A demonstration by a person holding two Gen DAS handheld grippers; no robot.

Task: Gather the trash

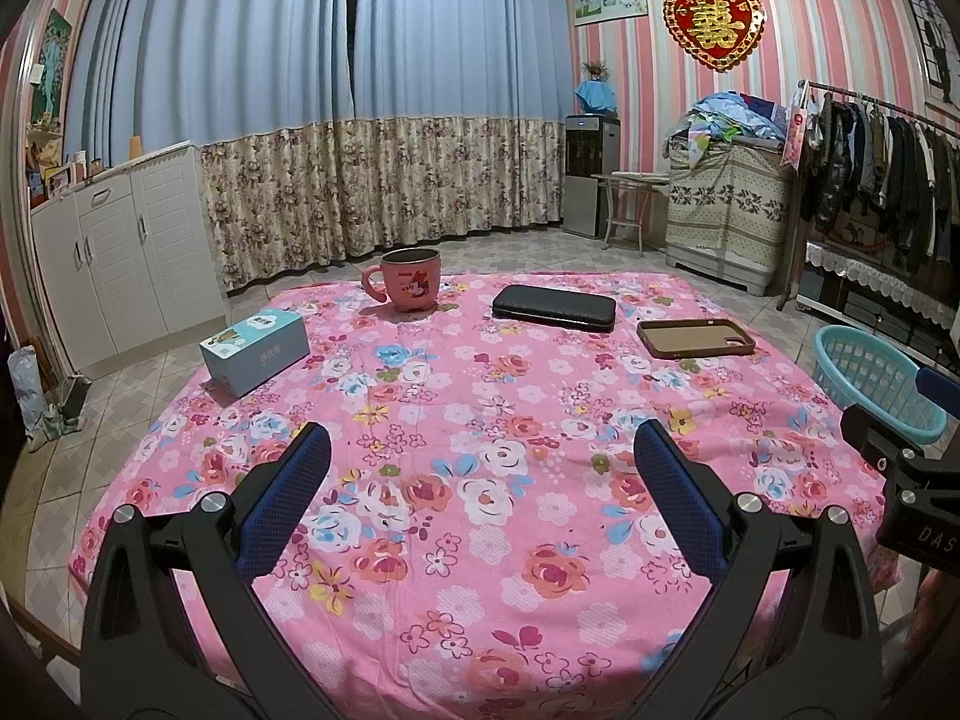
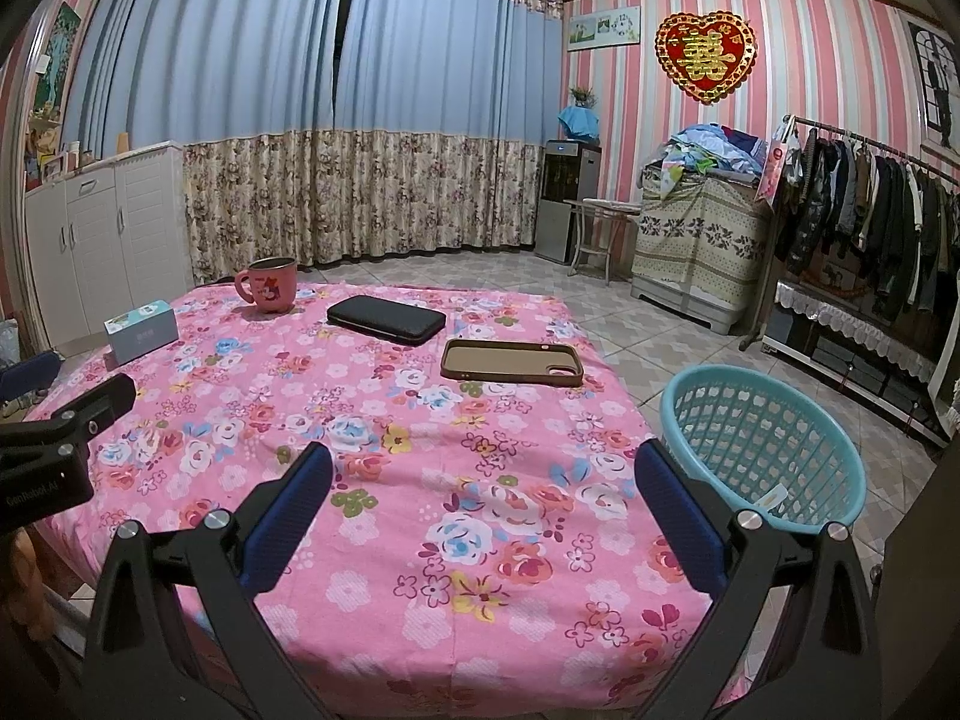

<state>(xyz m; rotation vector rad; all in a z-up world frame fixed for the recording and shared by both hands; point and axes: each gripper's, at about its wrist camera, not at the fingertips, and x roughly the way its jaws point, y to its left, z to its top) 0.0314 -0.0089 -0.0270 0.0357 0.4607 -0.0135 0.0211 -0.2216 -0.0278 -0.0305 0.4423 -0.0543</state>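
The basket (image 2: 762,456), a pale teal plastic one that I take for the trash bin, stands on the floor tiles just off the table's right edge, beyond and to the right of the right gripper's (image 2: 483,474) right finger; something small and pale lies at its bottom, too small to name. No loose scrap shows on the cloth (image 2: 420,420) between or ahead of either pair of fingers. Beyond the fingertips lie only a phone case (image 2: 512,363), nearest, then a dark wallet (image 2: 387,318), a pink mug (image 2: 270,285) and, off to the left, a small box (image 2: 141,330), all well apart from one another. Both tools hang above the near part of the table, the left gripper (image 1: 482,456) with its jaws spread wide and empty, the right one likewise wide and holding nothing. If anything here counts as rubbish it is most likely the box, so I judge the step in hand is choosing and reaching; the left tool is on its side, should come at the box across its narrow width, close squarely on the two long faces, lift clear of the mug, and carry it over to the basket without dragging the cloth
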